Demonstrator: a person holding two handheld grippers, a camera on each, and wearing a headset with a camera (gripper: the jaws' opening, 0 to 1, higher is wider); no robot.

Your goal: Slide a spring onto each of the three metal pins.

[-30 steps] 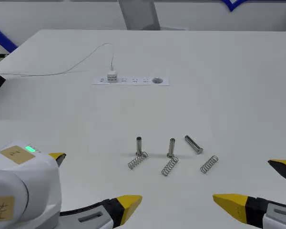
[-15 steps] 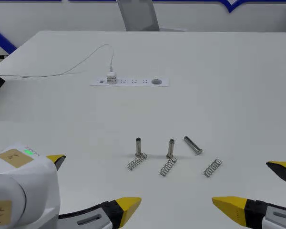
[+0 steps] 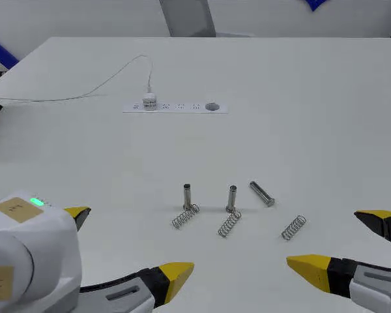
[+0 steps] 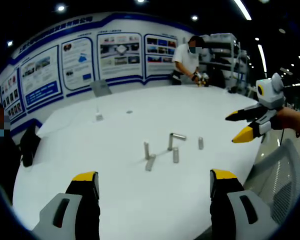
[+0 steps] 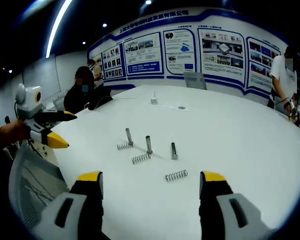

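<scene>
Springs (image 3: pixel 186 217) lay beside the three pins (image 3: pixel 232 197) mid-frame on the counter (image 3: pixel 313 130), and the left gripper (image 3: pixel 127 242) and right gripper (image 3: pixel 337 240), jaws spread empty at the bottom, would best pinch one near its end, coaxial with a pin.

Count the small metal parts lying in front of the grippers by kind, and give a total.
Short silver metal pins: 3, two standing upright and one lying on its side.
Coiled silver wire springs: 3, all lying loose, none on a pin.
Total: 6.
</scene>
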